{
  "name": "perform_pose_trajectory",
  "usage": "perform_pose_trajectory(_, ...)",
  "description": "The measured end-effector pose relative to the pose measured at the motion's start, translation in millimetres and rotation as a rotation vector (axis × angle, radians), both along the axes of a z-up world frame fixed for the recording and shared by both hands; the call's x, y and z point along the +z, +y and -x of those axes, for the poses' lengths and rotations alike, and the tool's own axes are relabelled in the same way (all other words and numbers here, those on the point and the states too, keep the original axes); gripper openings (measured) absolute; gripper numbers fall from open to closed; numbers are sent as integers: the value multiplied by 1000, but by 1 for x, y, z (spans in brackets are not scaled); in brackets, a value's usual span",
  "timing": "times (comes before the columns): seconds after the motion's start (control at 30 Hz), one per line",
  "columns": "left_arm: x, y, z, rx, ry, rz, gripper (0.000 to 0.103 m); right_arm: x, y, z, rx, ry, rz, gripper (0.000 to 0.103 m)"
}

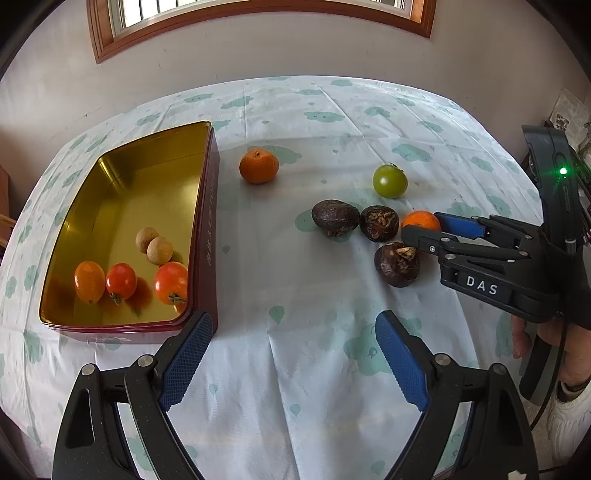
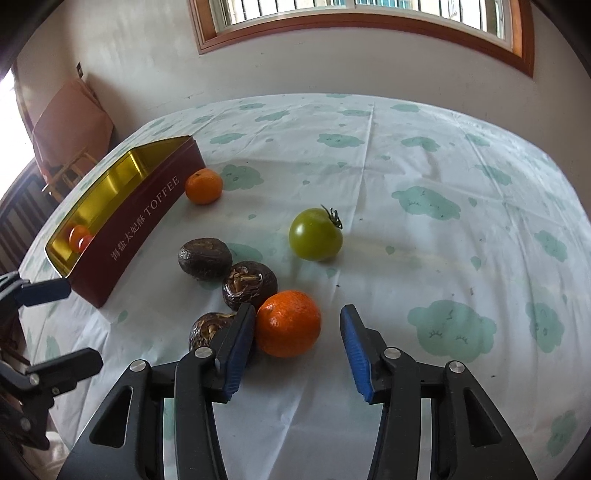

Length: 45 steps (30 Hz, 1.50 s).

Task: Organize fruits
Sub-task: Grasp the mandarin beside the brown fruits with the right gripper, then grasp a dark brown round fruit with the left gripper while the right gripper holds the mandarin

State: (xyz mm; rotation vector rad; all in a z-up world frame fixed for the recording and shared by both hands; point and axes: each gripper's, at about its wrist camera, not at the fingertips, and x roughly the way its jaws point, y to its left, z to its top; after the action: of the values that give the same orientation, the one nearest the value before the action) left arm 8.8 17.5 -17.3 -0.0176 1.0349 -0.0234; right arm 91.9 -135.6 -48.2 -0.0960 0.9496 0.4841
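Note:
A red toffee tin with a gold inside holds several small fruits; it also shows in the right wrist view. On the cloth lie an orange, a green tomato, three dark brown fruits and a second orange. My right gripper is open, its jaws around the second orange, left finger against it. My left gripper is open and empty, beside the tin's near corner.
The table wears a white cloth with green cloud prints. A wall and a wood-framed window stand behind it. A wooden chair is at the far left.

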Motion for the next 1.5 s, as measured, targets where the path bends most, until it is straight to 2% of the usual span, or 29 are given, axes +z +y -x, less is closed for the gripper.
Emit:
perform_pose_trajectory(0.13, -1, 1, -1, 1, -2, 2, 88, -1, 2, 1, -2, -13, 12, 48)
perform_pose_trajectory(0.2, -1, 1, -1, 1, -1, 3, 88, -2, 3, 0, -5, -17, 30, 40)
perform_pose_trajectory(0.37, -2, -2, -2, -11, -1, 4, 88, -8, 0, 2, 1, -18, 35, 40)
perform_pose_trajectory(0.6, -1, -14, -8, -33, -21, 16, 88, -9, -1, 9, 9, -67, 66, 39)
perform_pose_trajectory(0.93, -8, -35, -26, -81, -10, 71, 86, -10, -56, -12, -150, -104, 98, 39)
perform_pose_trajectory(1.13, -12, -48, -38, -96, -8, 79, 80, -11, -86, -24, -227, -99, 103, 39)
perform_pose_trajectory(1.37, -27, -56, -56, -92, 50, 125, 61, -11, -93, -26, -239, -90, 105, 39)
perform_pose_trajectory(1.5, -34, -57, -62, -84, 69, 138, 54, -10, -93, -26, -239, -90, 104, 39)
